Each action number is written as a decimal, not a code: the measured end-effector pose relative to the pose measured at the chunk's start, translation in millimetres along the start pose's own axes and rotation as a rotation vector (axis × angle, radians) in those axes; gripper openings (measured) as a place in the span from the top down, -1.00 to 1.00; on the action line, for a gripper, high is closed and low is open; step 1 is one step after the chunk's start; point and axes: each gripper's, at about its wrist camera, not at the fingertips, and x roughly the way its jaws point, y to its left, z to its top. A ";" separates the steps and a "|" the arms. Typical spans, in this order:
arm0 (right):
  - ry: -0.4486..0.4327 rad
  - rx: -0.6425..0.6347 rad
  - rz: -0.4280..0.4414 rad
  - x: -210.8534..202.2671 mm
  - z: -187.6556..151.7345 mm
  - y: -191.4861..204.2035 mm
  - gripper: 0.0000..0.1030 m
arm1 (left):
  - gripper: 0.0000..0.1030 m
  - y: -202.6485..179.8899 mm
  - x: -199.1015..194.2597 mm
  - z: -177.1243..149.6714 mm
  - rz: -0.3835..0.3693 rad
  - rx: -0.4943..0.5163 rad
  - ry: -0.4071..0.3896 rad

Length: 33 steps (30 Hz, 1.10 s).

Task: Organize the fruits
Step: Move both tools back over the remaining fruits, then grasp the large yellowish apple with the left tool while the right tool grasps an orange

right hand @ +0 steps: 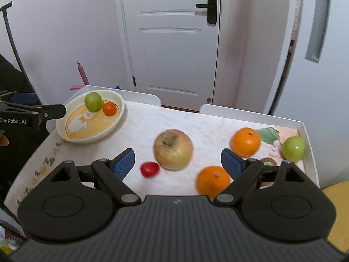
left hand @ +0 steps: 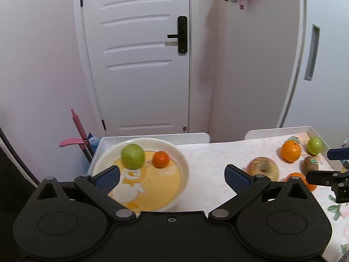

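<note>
Take the bowl point(right hand: 118, 118) as your landmark: a shallow, round, cream-walled dish with a glossy yellow floor bearing a white cartoon figure, set at the far left corner of the tray point(right hand: 305, 128). Inside it, against the far wall, a matte green apple point(right hand: 93, 101) rests just beside a small orange-red tangerine point(right hand: 109, 108); they look to be touching, which suggests you are gathering the fruit here and that two pieces are already in.

Your left gripper point(left hand: 172, 175) hangs over the near rim of the bowl with its jaws spread wide and nothing between the blue ribbed pads point(left hand: 108, 175). Your right gripper point(right hand: 177, 163) is likewise wide and empty, well to the right of the bowl, above the loose fruit.

The fruit not yet gathered lies on the pale floral cloth point(right hand: 141, 131), all to the right of the bowl. Nearest is a large, dull yellow-brown apple point(right hand: 173, 149) with a dark blotch, and a small glossy red tomato point(right hand: 149, 169) just beside it. Further right are two dimpled, round oranges point(right hand: 246, 141) point(right hand: 212, 181). Farthest from the bowl, near the tray's right wall, sit a second green apple point(right hand: 293, 148) and a fuzzy brown kiwi point(left hand: 310, 163) with a green sticker.

Round, smooth skins will likely roll, so the raised tray walls and the bowl's lip serve as stops.
</note>
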 end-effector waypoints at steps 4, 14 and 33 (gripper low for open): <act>0.003 -0.028 0.022 -0.6 -8.7 -21.2 -0.97 | -1.00 -24.5 1.3 -3.5 -0.006 0.005 0.000; 0.047 -0.135 0.057 30.0 -36.6 -58.4 -0.97 | -1.00 -81.4 45.3 -13.9 -0.065 0.104 0.019; 0.076 -0.213 0.131 82.0 -58.4 -73.3 -0.90 | -0.96 -144.0 134.8 -30.6 -0.183 0.254 0.097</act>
